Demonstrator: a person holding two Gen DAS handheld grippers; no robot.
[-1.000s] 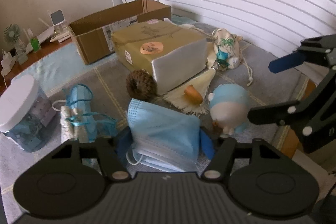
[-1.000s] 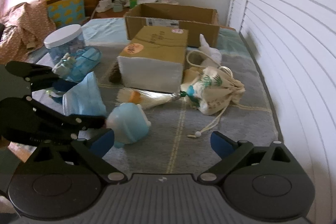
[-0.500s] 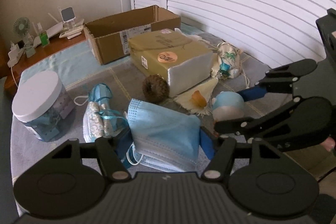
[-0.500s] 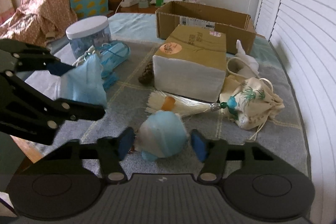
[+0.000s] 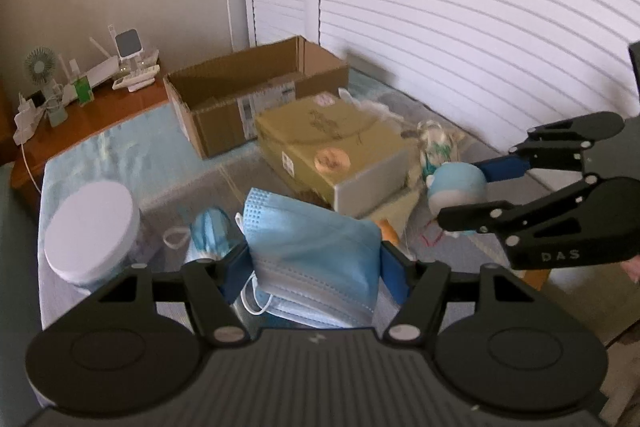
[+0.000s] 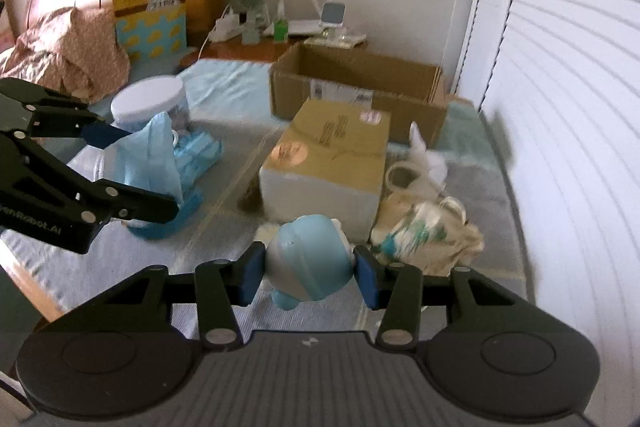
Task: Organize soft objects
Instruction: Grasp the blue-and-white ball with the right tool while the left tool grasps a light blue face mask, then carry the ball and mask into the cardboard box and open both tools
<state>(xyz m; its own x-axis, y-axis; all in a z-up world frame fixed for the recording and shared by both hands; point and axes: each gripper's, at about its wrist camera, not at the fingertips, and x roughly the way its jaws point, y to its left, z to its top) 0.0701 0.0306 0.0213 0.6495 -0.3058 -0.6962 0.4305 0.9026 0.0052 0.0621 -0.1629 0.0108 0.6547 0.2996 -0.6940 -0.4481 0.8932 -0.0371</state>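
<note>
My left gripper (image 5: 314, 271) is shut on a stack of blue face masks (image 5: 316, 247) and holds it above the bed; the stack also shows in the right wrist view (image 6: 154, 155). My right gripper (image 6: 308, 277) is shut on a light blue plush toy (image 6: 308, 263) and holds it in the air; the toy also shows in the left wrist view (image 5: 456, 185). An open cardboard box (image 5: 256, 95) stands at the far end of the bed. A drawstring pouch (image 6: 428, 231) lies to the right.
A closed tan parcel (image 6: 332, 155) sits mid-bed in front of the open box. A white-lidded jar (image 5: 90, 227) and packed masks (image 6: 192, 155) are at the left. White shutters run along the right side. A nightstand (image 5: 80, 107) holds small devices.
My right gripper closed on the plush toy and lifted it off the bed. Both grippers have risen and moved toward the boxes, with the masks still held.
</note>
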